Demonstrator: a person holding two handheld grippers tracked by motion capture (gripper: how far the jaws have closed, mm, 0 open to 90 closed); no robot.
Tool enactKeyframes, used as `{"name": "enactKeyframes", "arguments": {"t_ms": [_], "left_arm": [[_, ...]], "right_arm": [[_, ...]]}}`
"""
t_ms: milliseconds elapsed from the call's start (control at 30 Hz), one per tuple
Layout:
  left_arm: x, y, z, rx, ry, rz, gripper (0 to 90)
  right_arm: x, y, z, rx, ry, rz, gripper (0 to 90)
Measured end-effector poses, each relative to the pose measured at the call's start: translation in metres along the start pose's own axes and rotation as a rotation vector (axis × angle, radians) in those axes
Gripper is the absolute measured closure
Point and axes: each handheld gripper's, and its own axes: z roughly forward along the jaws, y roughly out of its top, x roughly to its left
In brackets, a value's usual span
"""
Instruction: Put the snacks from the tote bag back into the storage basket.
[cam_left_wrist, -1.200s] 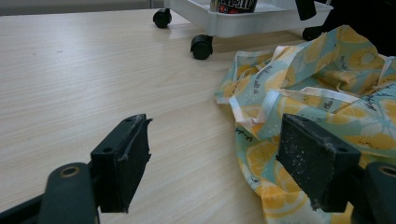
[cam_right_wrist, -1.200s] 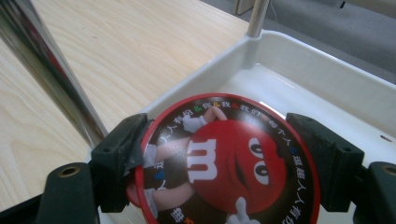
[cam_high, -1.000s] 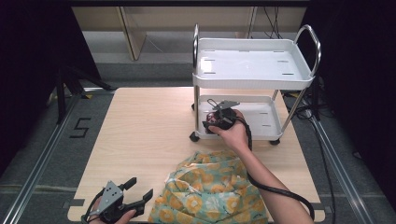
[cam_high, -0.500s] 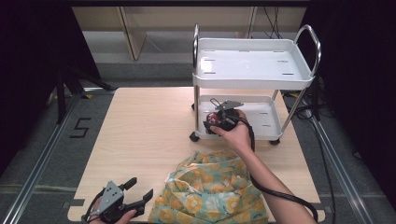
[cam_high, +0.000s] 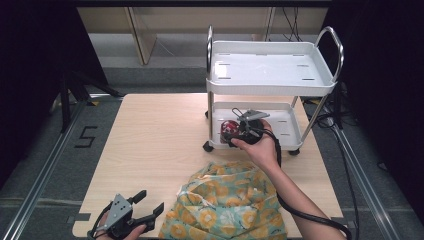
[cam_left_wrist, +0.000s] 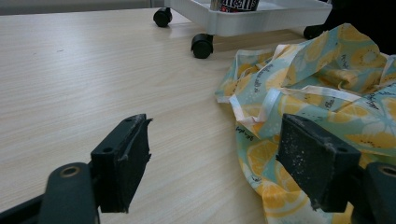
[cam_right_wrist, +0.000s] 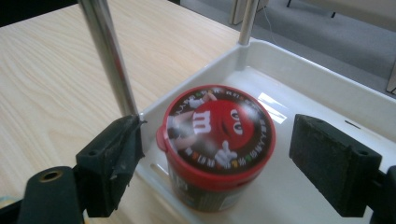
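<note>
Right gripper view: right gripper (cam_right_wrist: 215, 154) stands released, jaws straddling the round red-lidded candy tub (cam_right_wrist: 215, 145) on the white two-tier trolley's (cam_high: 270, 90) lower shelf, presumably for grasping; left gripper (cam_high: 142, 212), also released, waits well clear of the trolley.

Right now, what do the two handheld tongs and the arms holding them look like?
Both tongs are black, each with two blocky jaws whose pads look scuffed and speckled. The left tongs and right tongs each carry a grey three-cornered plate on top. A black cable trails from each. The right forearm is bare, with no sleeve in sight.
</note>
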Motion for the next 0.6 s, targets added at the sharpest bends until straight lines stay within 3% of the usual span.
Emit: {"name": "enactKeyframes", "arguments": {"t_ms": [100,167,233,300,333,367,433,600], "left_arm": [[-0.001,0.000,0.001,-0.002,0.002,-0.015,24.3],[0.001,0.000,0.001,-0.008,-0.010,0.019,24.3],[0.000,0.000,0.000,0.000,-0.002,0.006,24.3],[0.001,0.000,0.001,-0.002,-0.004,0.015,24.4],[-0.001,0.000,0.001,-0.006,0.000,-0.010,24.3],[-0.001,0.000,0.001,-0.003,0.001,-0.008,24.3],[0.002,0.000,0.003,-0.020,-0.021,0.026,24.3],[0.002,0.000,0.003,-0.021,-0.020,0.026,24.3]], "right_arm": [[0.002,-0.002,-0.008,-0.002,-0.002,0.011,17.9],[0.002,-0.004,-0.012,0.002,0.012,0.023,17.9],[0.003,-0.005,-0.015,-0.005,0.005,0.034,18.0],[0.003,-0.008,-0.020,-0.006,0.003,0.024,18.1],[0.002,-0.009,-0.021,-0.011,0.008,0.006,18.0],[0.003,-0.010,-0.022,-0.012,0.004,0.020,18.1],[0.003,-0.014,-0.026,-0.020,0.004,0.019,18.1],[0.002,-0.023,-0.035,-0.024,0.006,0.012,18.1]]}}
